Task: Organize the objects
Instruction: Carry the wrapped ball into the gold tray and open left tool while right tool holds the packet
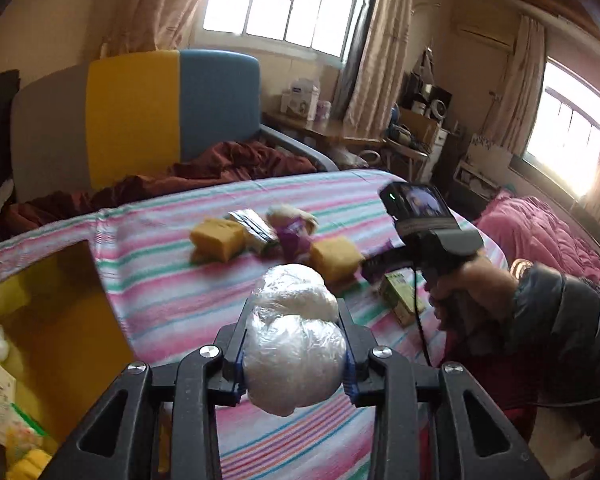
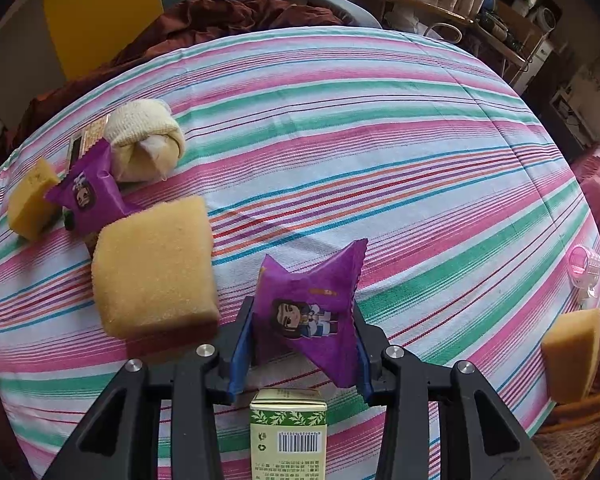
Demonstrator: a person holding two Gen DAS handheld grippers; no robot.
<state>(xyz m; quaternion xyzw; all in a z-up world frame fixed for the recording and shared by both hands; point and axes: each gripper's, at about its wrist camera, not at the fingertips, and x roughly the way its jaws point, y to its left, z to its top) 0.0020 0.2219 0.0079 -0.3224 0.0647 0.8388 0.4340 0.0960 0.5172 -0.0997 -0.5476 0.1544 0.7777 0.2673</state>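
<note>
The left gripper point(image 1: 296, 344) pinches a white plastic-wrapped bundle point(image 1: 294, 336) between its fingers point(image 1: 236, 344), one pressed against each side of it. The bundle is lifted above the striped bed point(image 1: 160, 280), over the near edge. A cardboard box point(image 1: 60, 320) stands open just off the bed's near left corner, to the left of these fingers, with a yellow sponge and small packets already inside. That is the relation the coming move likely turns on: the box lies left of and close to the left gripper, so this hand is the nearer one.

The right gripper point(image 2: 300, 340) pinches a purple snack packet point(image 2: 312, 312), its fingers point(image 2: 242, 344) closed on the two side edges. The packet's long axis runs up and away from the fingers, tilted slightly right, and it sits just above the bed. A green carton point(image 2: 288, 436) lies under the gripper at the near edge.

Farther out on the bed, toward the left edge, a yellow sponge block point(image 2: 156, 268) lies just beside the right fingers. Beyond it are a second purple packet point(image 2: 88, 196), a cream cloth roll point(image 2: 144, 144) and another sponge piece point(image 2: 32, 204), clustered close together. A sponge wedge point(image 2: 572, 352) sits at the far right edge.
</note>
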